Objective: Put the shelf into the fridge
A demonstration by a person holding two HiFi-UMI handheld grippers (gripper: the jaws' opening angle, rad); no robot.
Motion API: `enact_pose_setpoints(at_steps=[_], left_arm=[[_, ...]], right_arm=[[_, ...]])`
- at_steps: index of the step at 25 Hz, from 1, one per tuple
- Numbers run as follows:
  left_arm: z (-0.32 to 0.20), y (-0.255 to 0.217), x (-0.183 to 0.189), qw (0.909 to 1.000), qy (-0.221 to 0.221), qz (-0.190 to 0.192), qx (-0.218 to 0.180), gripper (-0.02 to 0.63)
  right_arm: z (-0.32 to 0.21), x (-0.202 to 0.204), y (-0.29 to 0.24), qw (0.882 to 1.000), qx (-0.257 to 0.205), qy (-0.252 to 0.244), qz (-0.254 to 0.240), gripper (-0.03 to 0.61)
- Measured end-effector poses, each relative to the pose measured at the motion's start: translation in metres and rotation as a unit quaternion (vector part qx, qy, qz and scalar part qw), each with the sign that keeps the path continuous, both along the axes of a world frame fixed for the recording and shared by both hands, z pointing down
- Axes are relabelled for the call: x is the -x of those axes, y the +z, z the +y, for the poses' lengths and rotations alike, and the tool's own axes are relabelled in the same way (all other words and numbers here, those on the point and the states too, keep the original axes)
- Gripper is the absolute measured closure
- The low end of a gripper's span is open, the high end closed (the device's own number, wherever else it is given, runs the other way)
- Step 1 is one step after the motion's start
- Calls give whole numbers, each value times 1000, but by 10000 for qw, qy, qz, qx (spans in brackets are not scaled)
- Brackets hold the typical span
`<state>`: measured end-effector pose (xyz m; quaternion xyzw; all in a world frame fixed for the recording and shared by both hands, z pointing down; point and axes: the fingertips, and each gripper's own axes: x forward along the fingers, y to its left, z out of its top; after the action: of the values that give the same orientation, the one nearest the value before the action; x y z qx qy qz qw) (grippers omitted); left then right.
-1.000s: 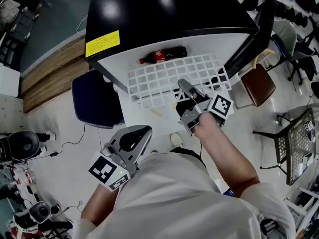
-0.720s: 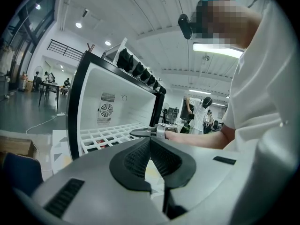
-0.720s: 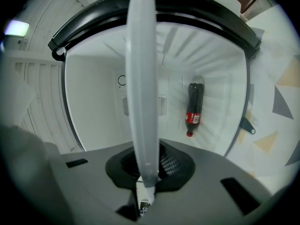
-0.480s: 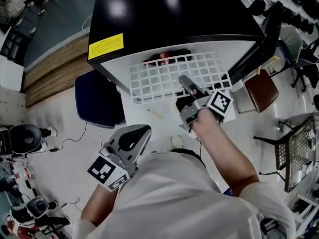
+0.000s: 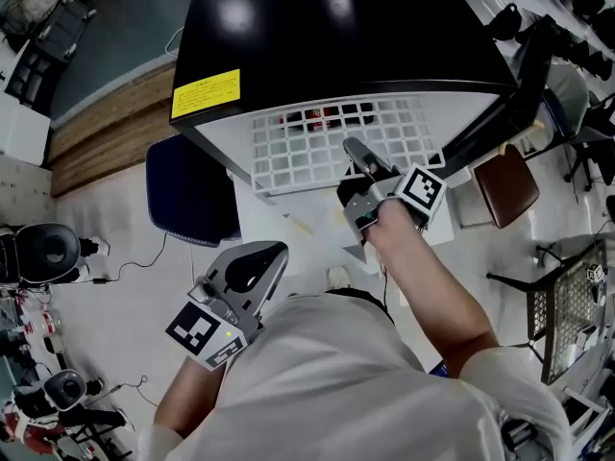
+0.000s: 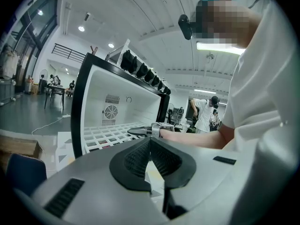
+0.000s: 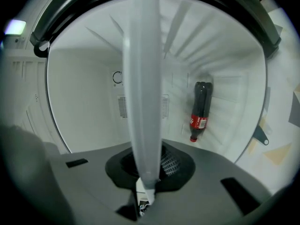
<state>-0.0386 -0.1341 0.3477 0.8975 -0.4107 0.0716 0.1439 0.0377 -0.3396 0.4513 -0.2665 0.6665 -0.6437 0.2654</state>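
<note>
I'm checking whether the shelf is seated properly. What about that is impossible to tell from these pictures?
- Head view: the top of the fridge hides the far edge of the shelf and what supports it.
- Head view: the shelf grid covers most of the bottle.
- Right gripper view: the shelf is a blurred edge-on band hiding the back wall's middle.

I'm working in a big lab hall: high ceiling (image 6: 140, 18), strip light (image 6: 220, 47), office chairs (image 5: 577, 99), cable (image 5: 130, 260) and black gear (image 5: 43, 253) on the floor (image 5: 115, 209).
</note>
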Motion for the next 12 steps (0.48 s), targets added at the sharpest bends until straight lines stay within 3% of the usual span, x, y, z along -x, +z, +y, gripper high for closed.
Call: enact_pose_setpoints(at_steps=[12], left_arm=[[-7,0,3,9997,-251,-58,-47,595]], right_arm=[[-27,11,0,9999,-75,-147,-13,545]])
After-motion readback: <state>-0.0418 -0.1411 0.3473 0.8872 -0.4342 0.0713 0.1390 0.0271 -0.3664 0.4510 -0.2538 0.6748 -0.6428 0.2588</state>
